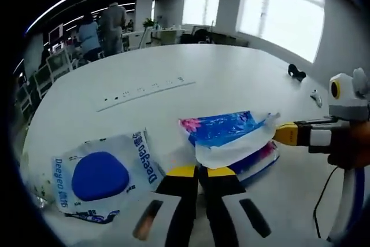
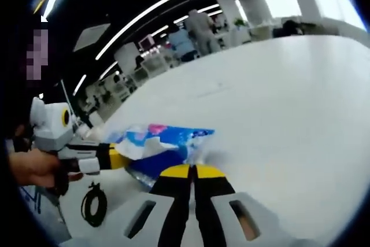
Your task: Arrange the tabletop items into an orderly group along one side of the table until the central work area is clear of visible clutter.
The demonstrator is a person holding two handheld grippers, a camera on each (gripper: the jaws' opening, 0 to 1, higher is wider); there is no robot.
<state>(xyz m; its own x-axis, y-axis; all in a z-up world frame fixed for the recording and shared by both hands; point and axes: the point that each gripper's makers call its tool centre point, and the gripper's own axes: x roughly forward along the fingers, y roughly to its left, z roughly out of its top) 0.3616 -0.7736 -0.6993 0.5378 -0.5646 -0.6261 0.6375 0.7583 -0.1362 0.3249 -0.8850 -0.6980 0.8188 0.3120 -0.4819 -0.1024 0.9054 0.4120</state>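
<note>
Left gripper view shows our left gripper (image 1: pixel 198 170) low in the middle, its two jaws pressed together with yellow tips touching the near edge of a blue and pink tissue pack (image 1: pixel 228 134). We cannot tell if the jaws pinch the plastic or only stand closed beside it. Our right gripper (image 1: pixel 284 133) comes in from the right side, and its yellow tips hold the white torn flap of the same pack. A second pack, white with a blue oval (image 1: pixel 99 176), lies flat on the white table (image 1: pixel 173 73), just beside on the left. A black cable (image 1: pixel 322 201) hangs near the right edge.

Right gripper view shows the jaws closed at the pack's (image 2: pixel 165 143) edge, while the left gripper (image 2: pixel 118 155) grips its other end.
</note>
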